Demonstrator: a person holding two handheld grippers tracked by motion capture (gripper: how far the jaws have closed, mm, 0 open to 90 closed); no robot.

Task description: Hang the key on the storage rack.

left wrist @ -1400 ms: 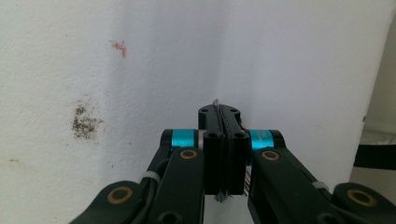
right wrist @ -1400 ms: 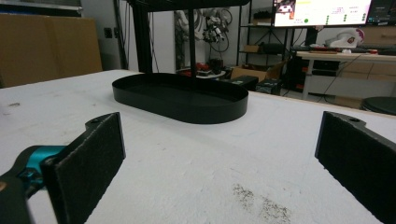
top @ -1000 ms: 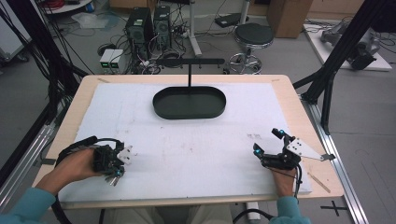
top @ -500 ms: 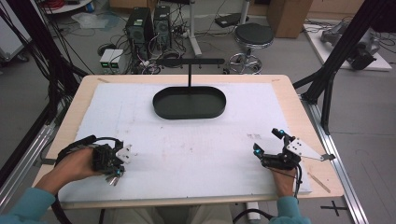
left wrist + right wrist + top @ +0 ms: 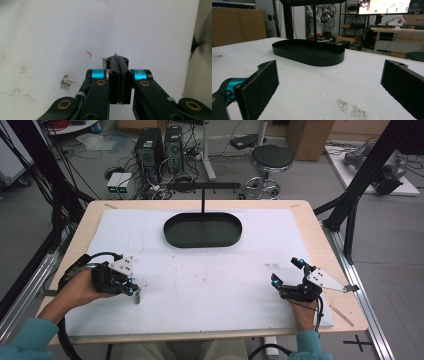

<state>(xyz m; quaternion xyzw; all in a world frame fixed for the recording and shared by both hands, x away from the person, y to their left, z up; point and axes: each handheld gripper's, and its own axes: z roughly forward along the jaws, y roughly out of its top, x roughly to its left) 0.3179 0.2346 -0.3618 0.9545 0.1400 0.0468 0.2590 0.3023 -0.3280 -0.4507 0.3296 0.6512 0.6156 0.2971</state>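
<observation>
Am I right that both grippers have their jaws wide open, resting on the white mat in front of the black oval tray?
Not quite. The right gripper is wide open, but the left gripper is shut, its two jaws pressed together in the left gripper view. Both do sit over the white mat, in front of the black oval tray.

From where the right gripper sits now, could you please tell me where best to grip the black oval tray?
Probably by the near rim of the black oval tray, coming level from the right gripper side. Its wall is thin and upright, so one jaw could go inside and one outside. Stay clear of the black post at its far side.
</observation>
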